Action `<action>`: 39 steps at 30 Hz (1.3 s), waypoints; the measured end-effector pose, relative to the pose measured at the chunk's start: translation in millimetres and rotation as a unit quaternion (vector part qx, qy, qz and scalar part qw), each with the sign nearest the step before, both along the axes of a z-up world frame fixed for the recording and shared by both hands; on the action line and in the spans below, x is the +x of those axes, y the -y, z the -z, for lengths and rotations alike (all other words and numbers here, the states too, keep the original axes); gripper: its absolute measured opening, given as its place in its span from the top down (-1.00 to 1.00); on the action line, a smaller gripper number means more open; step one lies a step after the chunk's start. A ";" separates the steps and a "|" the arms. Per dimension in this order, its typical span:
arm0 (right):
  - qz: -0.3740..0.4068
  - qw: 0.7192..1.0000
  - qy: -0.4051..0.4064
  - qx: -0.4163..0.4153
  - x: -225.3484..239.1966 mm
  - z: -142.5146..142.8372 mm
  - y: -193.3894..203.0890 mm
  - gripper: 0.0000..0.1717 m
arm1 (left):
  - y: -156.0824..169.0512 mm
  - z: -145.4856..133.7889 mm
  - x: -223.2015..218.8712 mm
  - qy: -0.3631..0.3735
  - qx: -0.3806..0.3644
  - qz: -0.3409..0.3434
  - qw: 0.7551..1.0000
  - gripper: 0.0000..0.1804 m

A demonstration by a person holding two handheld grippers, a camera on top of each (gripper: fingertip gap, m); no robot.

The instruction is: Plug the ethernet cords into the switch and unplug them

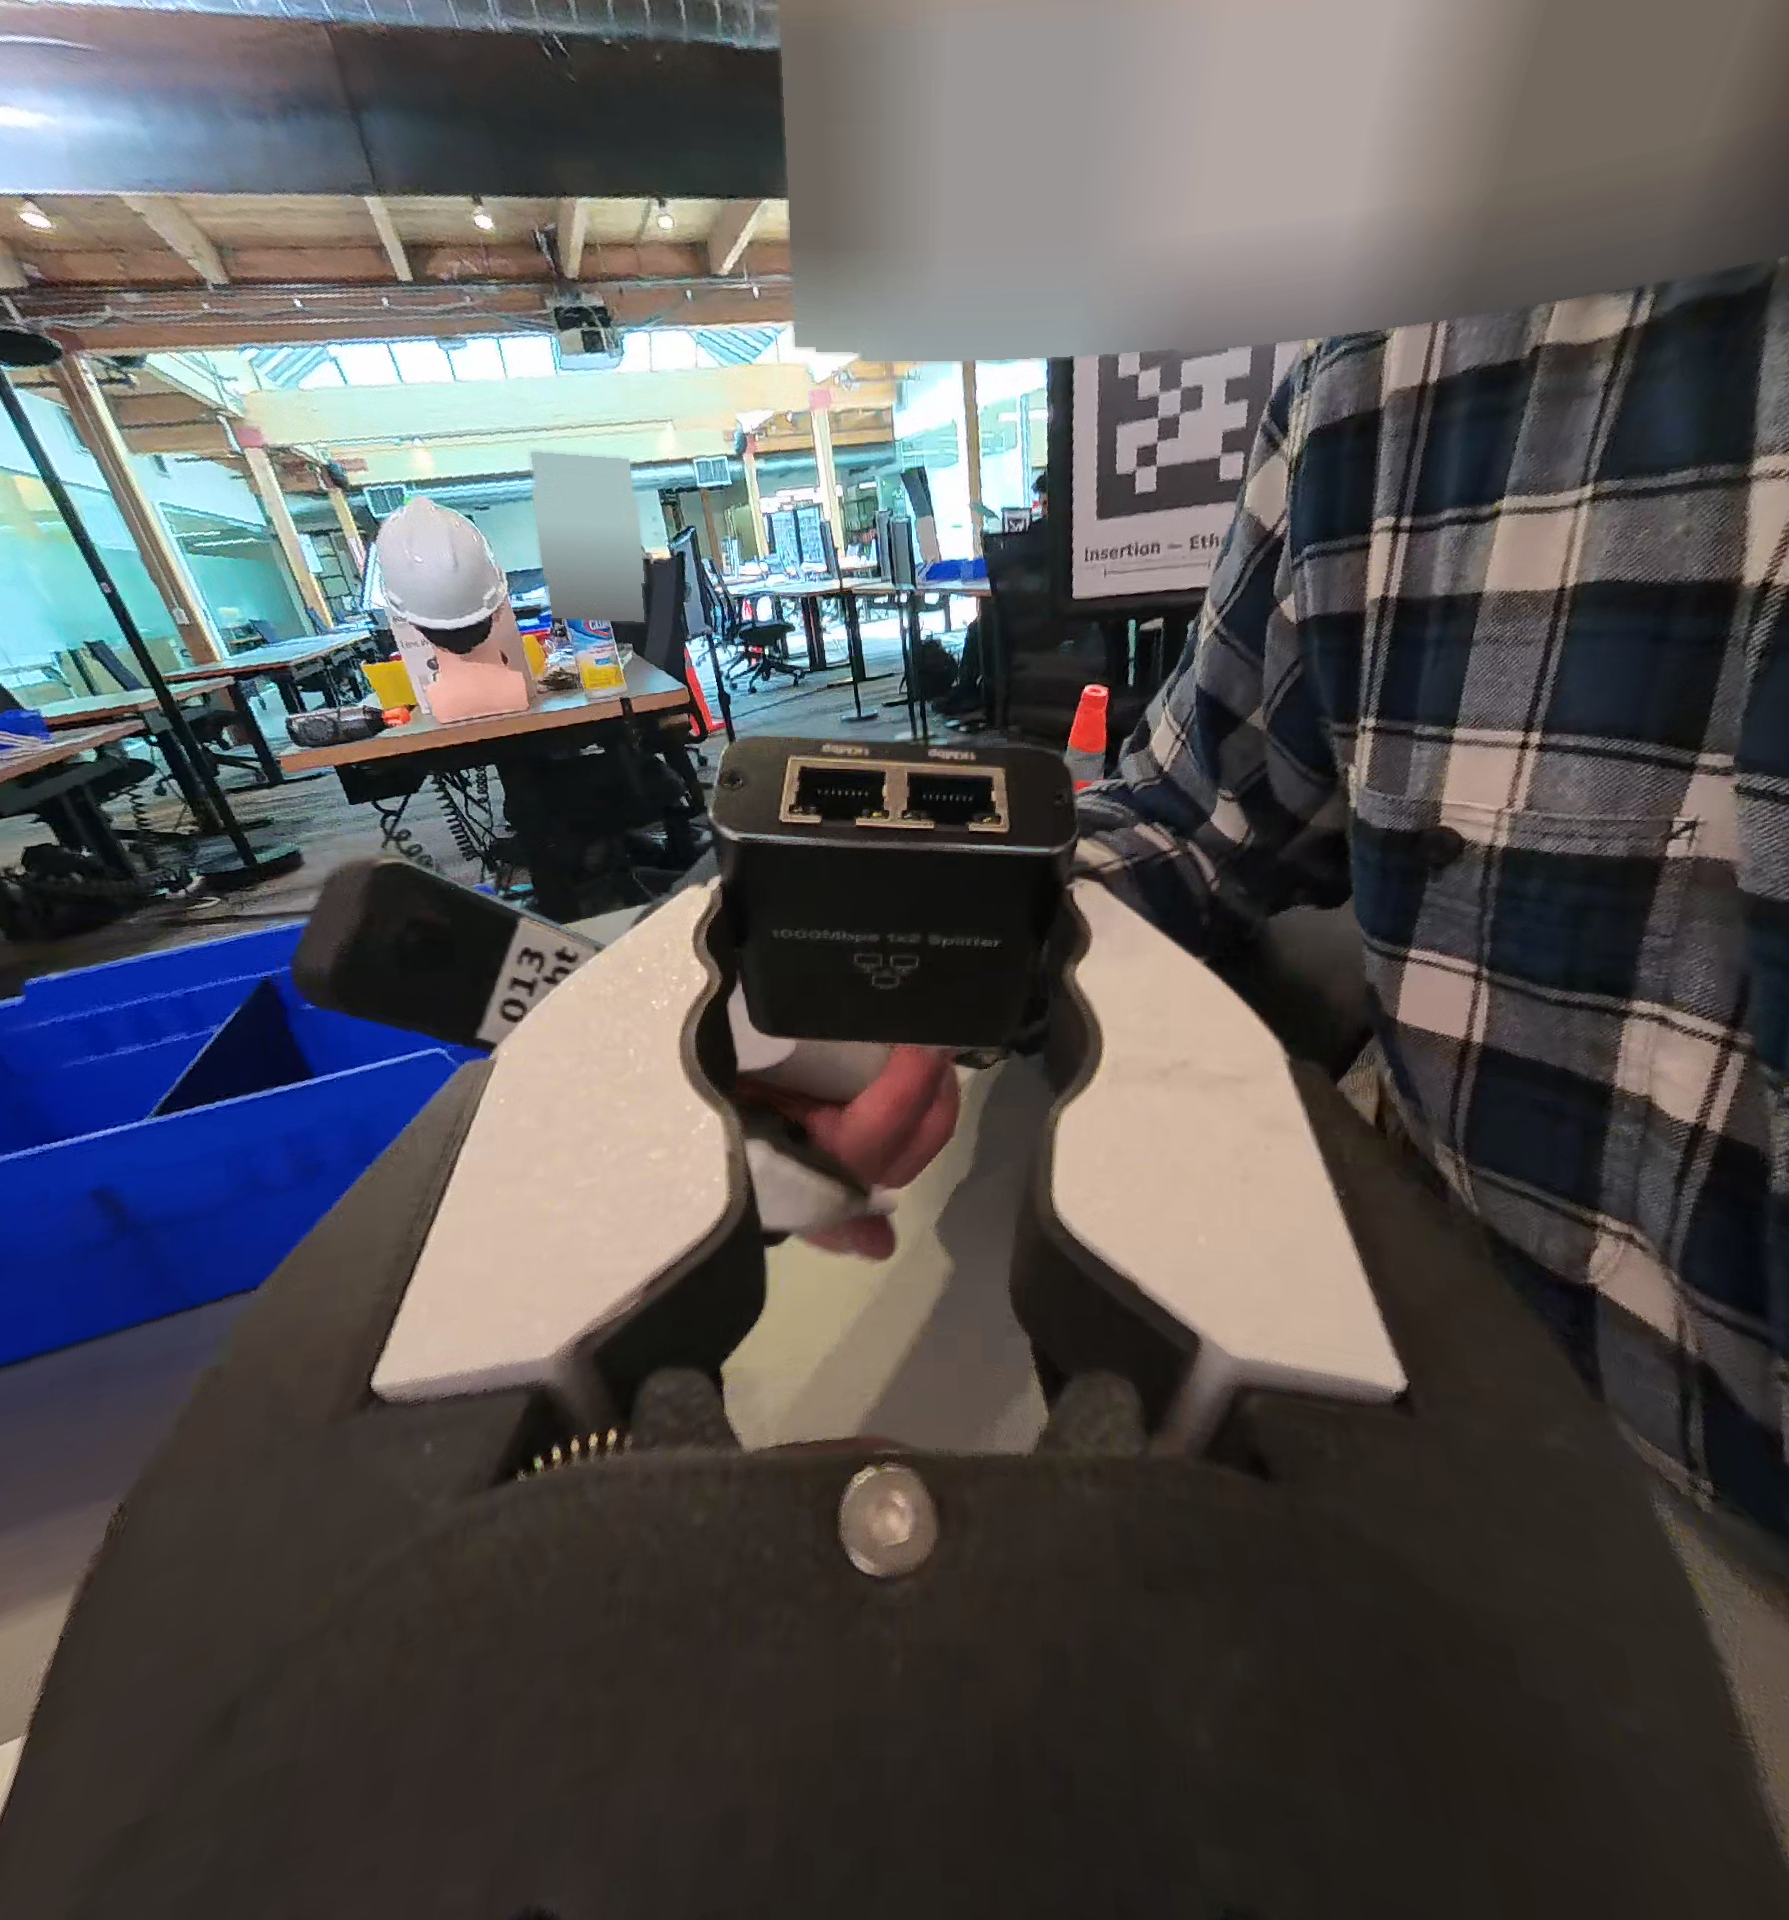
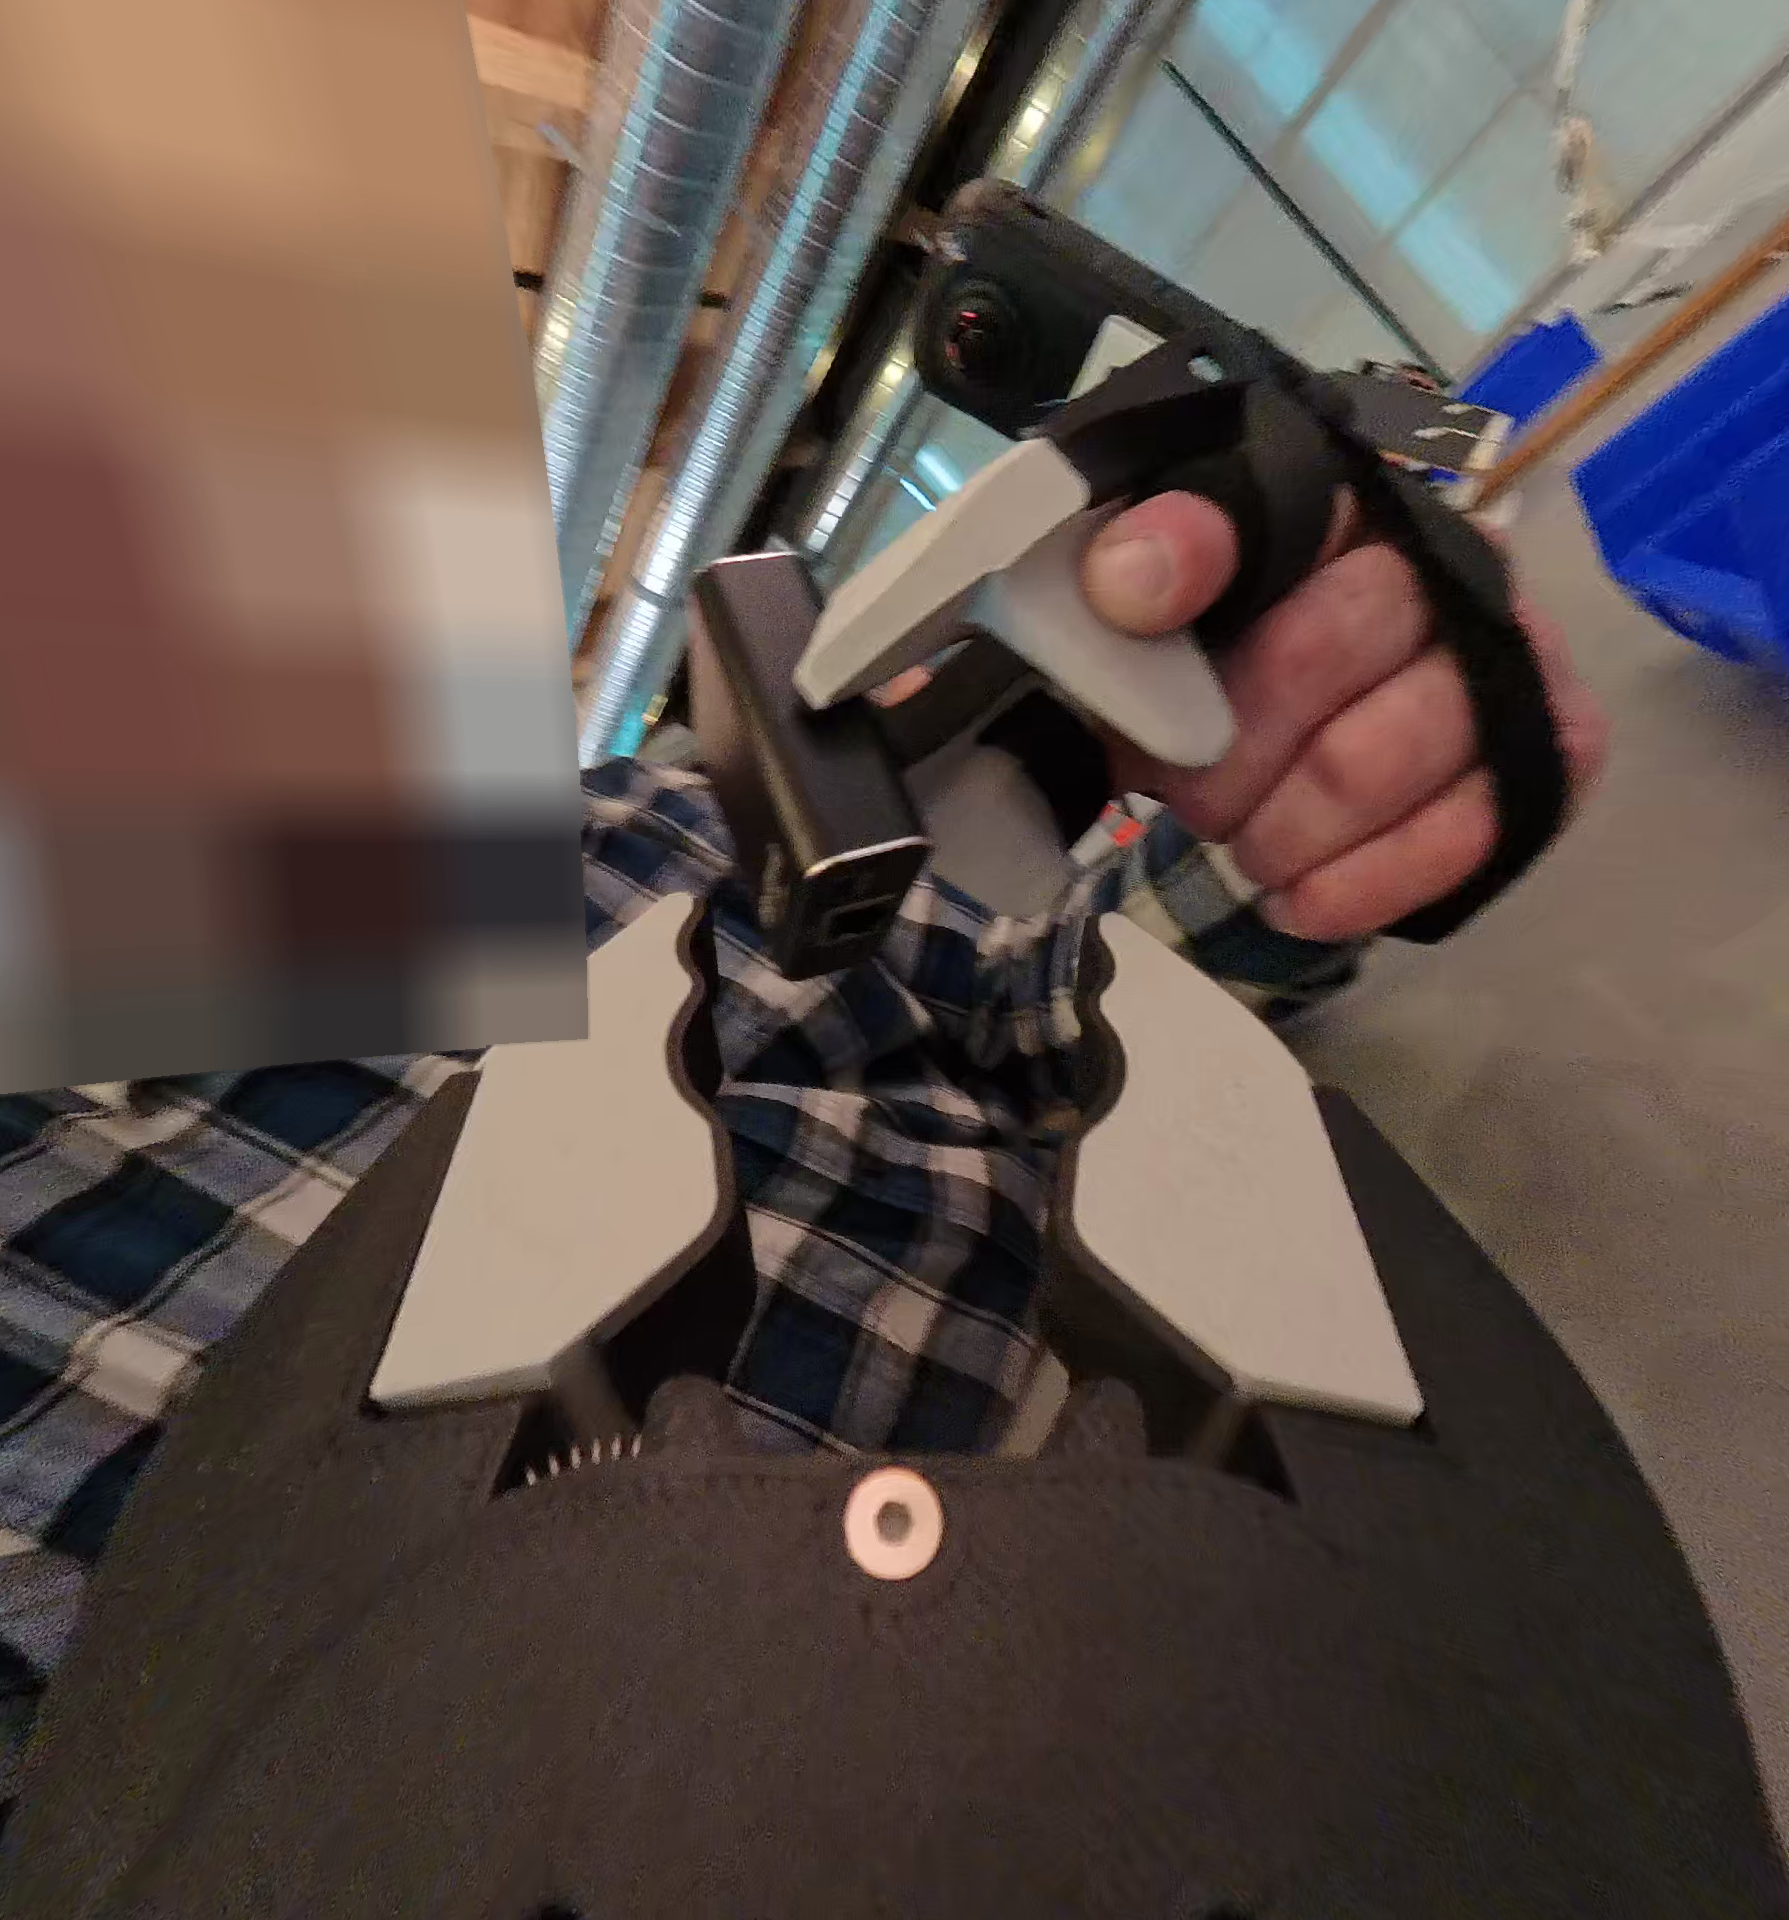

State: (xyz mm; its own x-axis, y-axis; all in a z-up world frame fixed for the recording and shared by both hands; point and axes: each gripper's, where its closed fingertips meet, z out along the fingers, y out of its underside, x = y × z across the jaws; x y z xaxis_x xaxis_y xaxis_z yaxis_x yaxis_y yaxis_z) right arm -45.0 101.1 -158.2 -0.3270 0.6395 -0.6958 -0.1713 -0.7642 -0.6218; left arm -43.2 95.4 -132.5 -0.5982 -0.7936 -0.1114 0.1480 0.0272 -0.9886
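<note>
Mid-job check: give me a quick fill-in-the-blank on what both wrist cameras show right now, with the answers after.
1. The left gripper has its jaws shut on a small ____ box, the switch.
2. The face of the switch turned away from the left camera shows ____ empty sockets side by side.
3. The right gripper has its jaws open and holds ____.
4. Left of the switch in the left view stands a ____ bin.

Missing words: black; two; nothing; blue

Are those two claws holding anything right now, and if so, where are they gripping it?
The left claw holds the small black switch box by its two side walls, near the back end, ports facing away. The right claw is open, holding nothing.
</note>
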 end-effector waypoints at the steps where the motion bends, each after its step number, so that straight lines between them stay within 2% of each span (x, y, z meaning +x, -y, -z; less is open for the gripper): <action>1: -0.004 1.000 -0.020 0.002 0.8 -6.8 3.7 0.25 | -0.3 0.7 0.8 -0.004 0.013 -0.002 1.000 0.37; 5: -0.019 0.999 -0.042 0.003 -12.6 -16.3 11.3 0.35 | 9.8 10.1 6.6 -0.025 0.047 0.016 0.998 0.37; 7: -0.027 0.995 -0.093 0.012 -12.7 -27.7 15.9 0.67 | 10.2 11.4 8.3 -0.020 0.045 0.014 0.999 0.37; 9: -0.003 0.995 -0.098 0.022 -12.5 -31.1 13.0 0.69 | 5.9 9.6 7.2 -0.010 0.036 0.003 0.999 0.39; 11: 0.044 0.995 -0.065 0.062 -8.4 -32.2 7.2 0.69 | -2.4 9.5 7.7 -0.016 0.023 -0.022 0.999 0.46; 13: 0.088 0.990 -0.025 0.105 0.2 -36.1 1.3 0.69 | -14.2 6.7 4.3 -0.019 -0.003 -0.049 0.999 0.31; 15: 0.147 0.971 0.064 0.177 8.4 -33.1 -6.7 0.69 | -27.7 -1.4 -1.6 -0.012 -0.037 -0.081 0.996 0.32; 17: 0.201 0.921 0.192 0.272 16.5 -24.5 -15.0 0.69 | -29.0 -3.2 -5.2 -0.023 -0.043 -0.089 0.995 0.31; 19: 0.230 0.874 0.265 0.336 22.4 -26.4 -18.1 0.69 | -28.2 -1.0 2.3 -0.045 -0.037 -0.110 0.992 0.36; 21: 0.237 0.852 0.297 0.360 23.3 -30.4 -18.8 0.69 | -22.7 1.9 11.4 -0.057 -0.024 -0.122 0.991 0.37; 22: 0.239 0.843 0.312 0.368 22.9 -29.8 -19.5 0.69 | -22.3 3.0 15.8 -0.060 -0.018 -0.133 0.989 0.43; 26: 0.239 0.827 0.329 0.389 15.4 -27.0 -15.3 0.70 | -12.5 7.3 21.2 -0.059 -0.016 -0.108 0.992 0.74; 30: 0.243 0.828 0.329 0.384 13.6 -26.2 -13.6 0.70 | -11.8 8.0 19.0 -0.039 -0.010 -0.108 0.993 0.74; 31: 0.236 0.837 0.322 0.375 12.1 -27.7 -11.9 0.62 | -13.9 6.3 18.4 -0.028 -0.001 -0.119 0.993 0.74; 35: 0.213 0.896 0.252 0.298 16.9 -44.6 -7.1 0.30 | -11.5 -7.6 10.2 0.003 0.047 -0.119 0.992 0.74; 39: 0.136 0.960 0.178 0.169 30.8 -52.1 2.3 0.04 | -4.7 -12.8 1.8 -0.011 0.166 -0.106 0.980 0.74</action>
State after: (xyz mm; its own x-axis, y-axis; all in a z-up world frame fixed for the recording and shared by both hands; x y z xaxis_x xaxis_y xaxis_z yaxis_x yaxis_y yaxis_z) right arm -14.2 98.8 -106.1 0.1048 0.8761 -0.4706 -0.0669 -0.4659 -0.8823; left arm -41.4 100.1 -119.7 -0.4281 -0.8230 -0.3733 0.0836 0.3753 -0.9231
